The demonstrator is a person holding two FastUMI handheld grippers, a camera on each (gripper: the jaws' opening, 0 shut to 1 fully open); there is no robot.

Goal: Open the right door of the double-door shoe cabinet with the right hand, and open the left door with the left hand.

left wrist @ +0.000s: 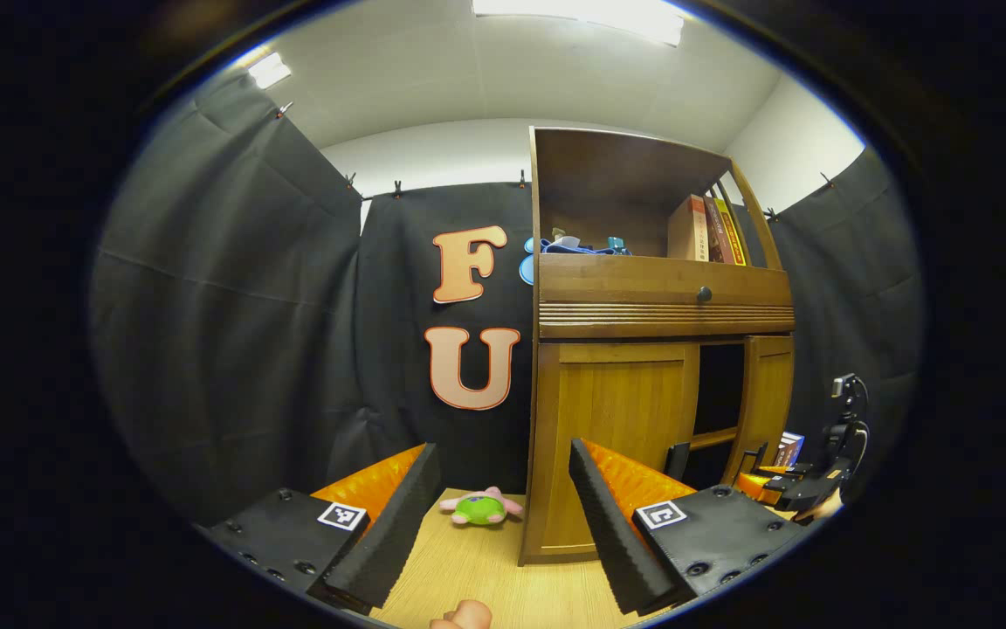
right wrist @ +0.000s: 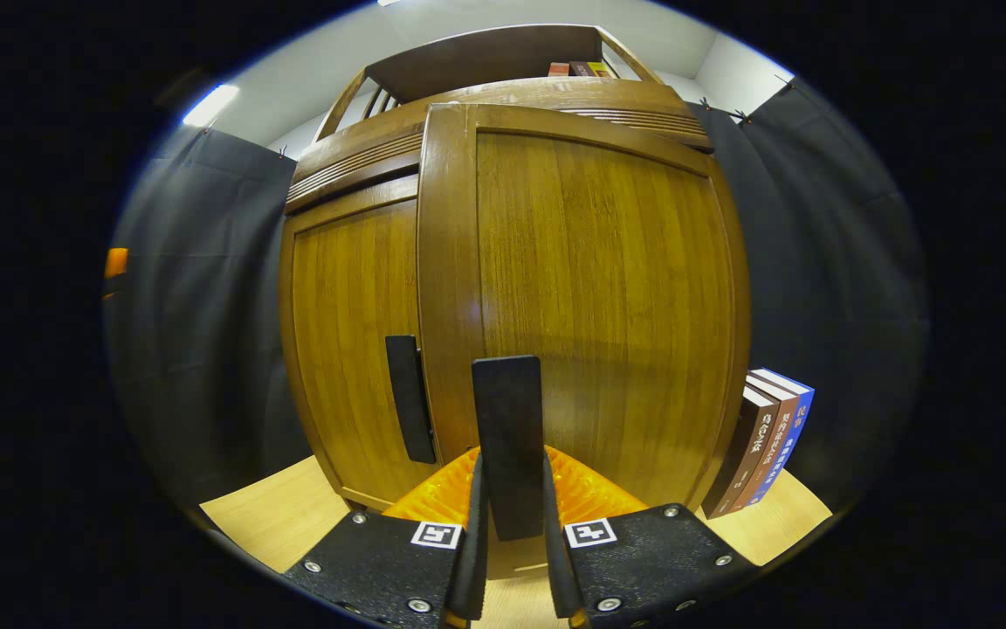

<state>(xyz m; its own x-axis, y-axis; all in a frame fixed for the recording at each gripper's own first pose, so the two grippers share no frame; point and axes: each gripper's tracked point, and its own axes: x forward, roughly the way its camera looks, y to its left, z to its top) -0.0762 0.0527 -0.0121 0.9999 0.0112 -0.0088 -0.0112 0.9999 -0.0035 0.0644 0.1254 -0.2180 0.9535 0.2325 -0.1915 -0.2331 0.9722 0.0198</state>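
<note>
Right gripper view: the right gripper [right wrist: 510, 533] has both fingers clamped on the black handle [right wrist: 508, 441] of the right door [right wrist: 590, 297], which stands swung out from the shoe cabinet [right wrist: 354, 332]

Left door [right wrist: 350, 341] sits flush, its own handle [right wrist: 409, 411] untouched. Left gripper view has the left gripper [left wrist: 503, 515] spread wide and empty, well apart from the cabinet, with a green plush toy [left wrist: 481, 508] on the wooden floor [left wrist: 503, 577] between its fingers; books [right wrist: 765, 450] lean beside the cabinet
</note>
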